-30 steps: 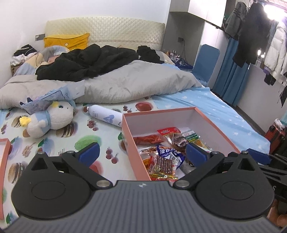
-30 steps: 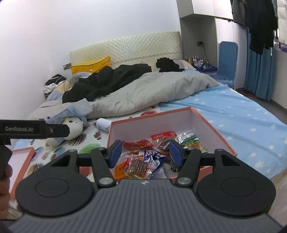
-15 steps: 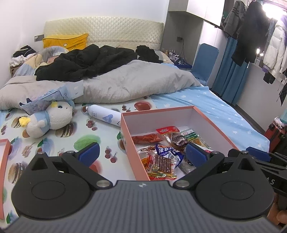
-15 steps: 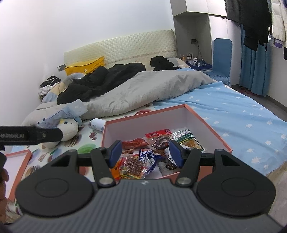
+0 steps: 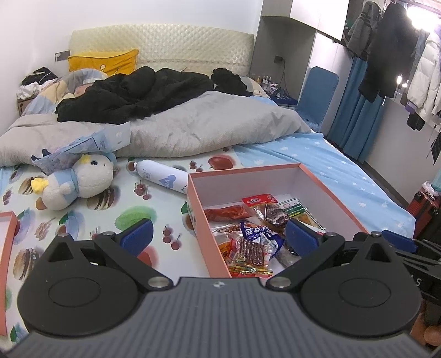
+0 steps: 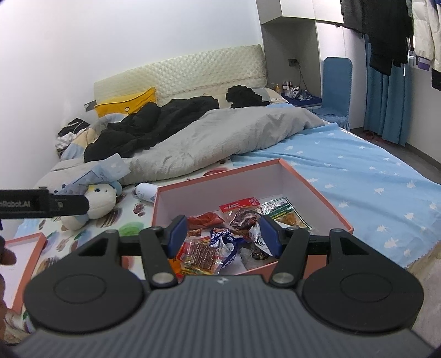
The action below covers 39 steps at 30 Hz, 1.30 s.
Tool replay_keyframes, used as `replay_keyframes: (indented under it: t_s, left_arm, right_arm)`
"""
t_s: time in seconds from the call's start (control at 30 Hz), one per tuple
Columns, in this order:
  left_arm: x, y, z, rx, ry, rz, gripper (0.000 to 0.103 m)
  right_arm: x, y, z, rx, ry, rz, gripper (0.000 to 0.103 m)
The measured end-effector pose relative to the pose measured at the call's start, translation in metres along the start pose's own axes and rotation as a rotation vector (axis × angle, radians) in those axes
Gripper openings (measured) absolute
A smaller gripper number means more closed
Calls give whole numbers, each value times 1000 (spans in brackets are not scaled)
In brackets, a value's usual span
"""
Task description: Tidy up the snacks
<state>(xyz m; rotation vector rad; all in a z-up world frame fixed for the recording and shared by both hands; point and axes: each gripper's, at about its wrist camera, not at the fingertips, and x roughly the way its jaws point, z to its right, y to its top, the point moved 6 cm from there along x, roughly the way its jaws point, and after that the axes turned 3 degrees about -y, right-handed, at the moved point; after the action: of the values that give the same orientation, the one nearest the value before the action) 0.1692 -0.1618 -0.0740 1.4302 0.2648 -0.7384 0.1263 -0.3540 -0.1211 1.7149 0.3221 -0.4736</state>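
Even, bright indoor light fills both views; a lamp [image 5: 421, 11] glares at the left wrist view's top right corner. Fisheye bending curves the edges; shadows are soft, focus sharp.

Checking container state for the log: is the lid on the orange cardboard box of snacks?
No, the orange cardboard box stands open, with snack packets visible inside.

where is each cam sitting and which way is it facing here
Left wrist view: sits on the left gripper, facing forward and down over the bed at the snack box and plush toy; its jaws stand open, the right gripper's edge at far right.
Right wrist view: sits on the right gripper, aimed at the snack box; jaws open and empty, the left gripper's side and a hand at left.
Shared: snack box, plush toy, white bottle, grey duvet.
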Motion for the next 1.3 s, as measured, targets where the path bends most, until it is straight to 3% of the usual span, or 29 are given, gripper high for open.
replay_keyframes:
  t_s: [0.07,0.13,0.3,0.33,0.37,0.4,0.6,1.3]
  left_arm:
    - [0,0,-1,-1,1,4,103]
    - [0,1,-1,-4,0,6,103]
    - [1,2,0,-4,-3,1,103]
    - [1,2,0,-2,-1,3,103]
    - [1,2,-1,-2,2,4,103]
    - [1,2,-1,-5,4,6,103]
    - [-3,2,-4,-14,14,15,103]
    - [-5,1,-4,-21,5,21,103]
  right_arm:
    - [0,-1,1,0,-3,4,62]
    - [0,-1,1,-1,-12,8,70]
    - [2,-2,1,1,-9,4,72]
    - [2,-2,1,6,-4,0,81]
    - [3,-2,2,13,-3,-1,97]
    - [3,-2,3,21,-6,2,103]
    - [6,-3,5,12,-41,-4,103]
    - [7,-4,7,31,-24,-12,103]
